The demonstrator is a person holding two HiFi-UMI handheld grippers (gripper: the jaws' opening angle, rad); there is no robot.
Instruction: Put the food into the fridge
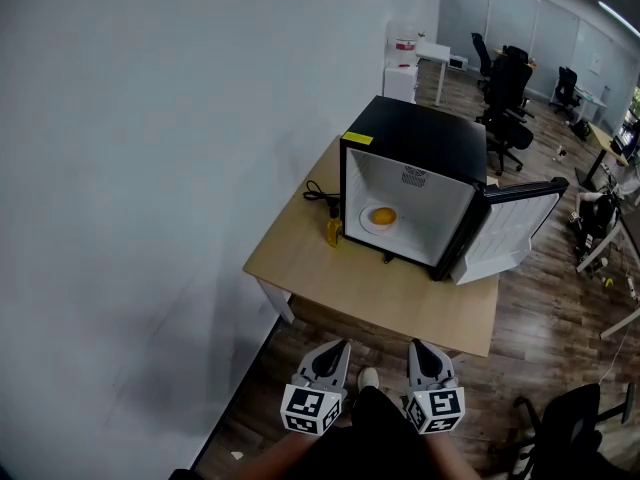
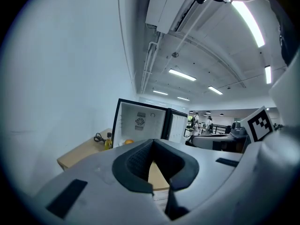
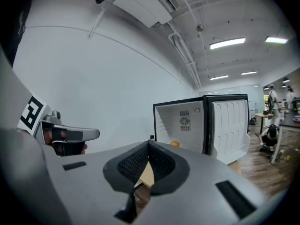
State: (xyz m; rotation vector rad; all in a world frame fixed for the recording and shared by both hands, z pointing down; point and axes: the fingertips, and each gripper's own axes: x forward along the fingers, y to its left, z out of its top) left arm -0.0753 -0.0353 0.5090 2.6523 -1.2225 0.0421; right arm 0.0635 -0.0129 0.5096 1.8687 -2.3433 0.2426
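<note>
We hold our left tool (image 1: pixel 334 348) and right tool (image 1: pixel 419 349) pressed together and empty, well back from the pale wooden surface (image 1: pixel 350 288). The round orange food on its white plate (image 1: pixel 383 215) sits inside the black mini fridge (image 1: pixel 420 138). Its white-lined door (image 1: pixel 510 223) hangs open, so a careless shove could rock the fridge or topple the small yellow bottle (image 1: pixel 333 230) beside it.
</note>
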